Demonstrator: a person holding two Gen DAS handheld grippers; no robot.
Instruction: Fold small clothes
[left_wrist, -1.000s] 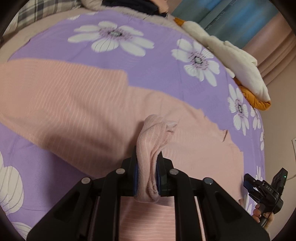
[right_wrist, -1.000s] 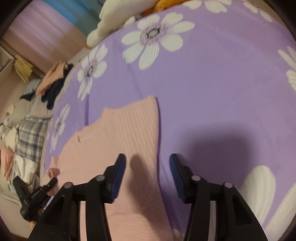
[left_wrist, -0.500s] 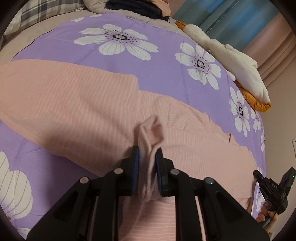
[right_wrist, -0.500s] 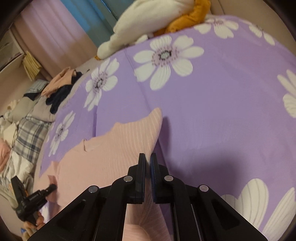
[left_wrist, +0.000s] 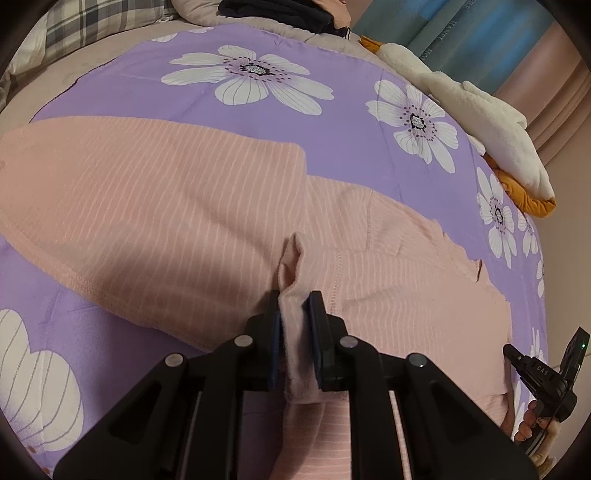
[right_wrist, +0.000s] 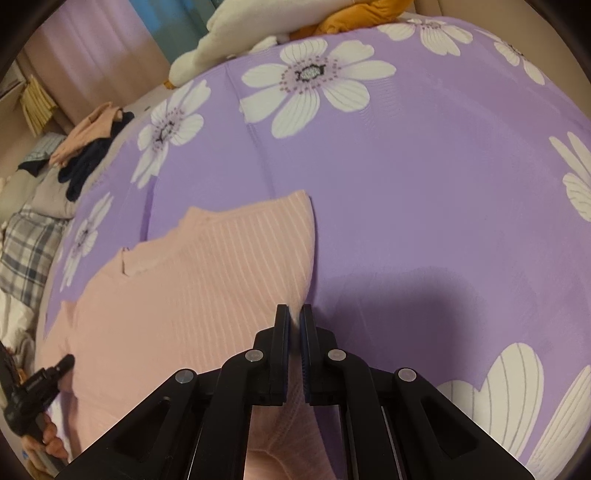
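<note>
Right gripper (right_wrist: 294, 314) jaws, apart a second ago, now closed on side edge of pink top (left_wrist: 155, 221), spread flat on purple floral bedspread (right_wrist: 424, 192). Left gripper (left_wrist: 295, 306) clamps bunched fabric. Risk: thin right pinch slips when lifted; uneven pull skews fold.

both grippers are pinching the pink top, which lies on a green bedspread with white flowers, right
Not quite: the bedspread is purple, not green, as the right wrist view shows. The rest holds: the left gripper and the right gripper each pinch the pink top, and the flowers are white.
</note>
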